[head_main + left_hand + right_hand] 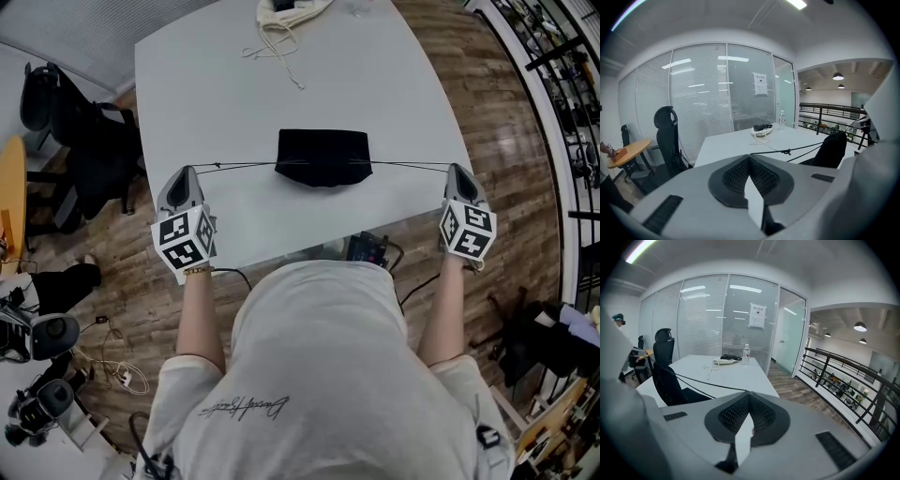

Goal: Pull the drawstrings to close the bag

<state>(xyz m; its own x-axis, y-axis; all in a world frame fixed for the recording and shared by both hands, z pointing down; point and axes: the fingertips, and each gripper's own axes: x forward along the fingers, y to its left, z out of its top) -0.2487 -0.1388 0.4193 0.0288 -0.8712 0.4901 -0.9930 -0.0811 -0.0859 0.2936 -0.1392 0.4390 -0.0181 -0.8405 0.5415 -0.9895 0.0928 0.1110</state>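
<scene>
At the far left, beside the counter (216, 84), a black chair (56, 103) stands on the floor. My left tool (190, 174) is at the near left corner of the counter. Its jaws are pressed together on the left string (234, 167). In the left gripper view this string leaves the closed tip (750, 158) and runs to the right, with a small knot (787, 151) on it. It goes taut and almost straight to the bag (323, 157).

The bag is black and lies flat on the near middle of the counter, between my two tools. The strings enter it close to its near edge. Behind it, at the far edge, lie a white bag (292, 9) with a loose cord (281, 56) and a bottle (746, 354).

From the other side of the black bag the right string (408, 166) runs, also taut, to my right tool (457, 172) at the near right corner. Its jaws are closed on that string too. In the right gripper view the thin line goes from the tip (749, 397) to the bag at the left.
</scene>
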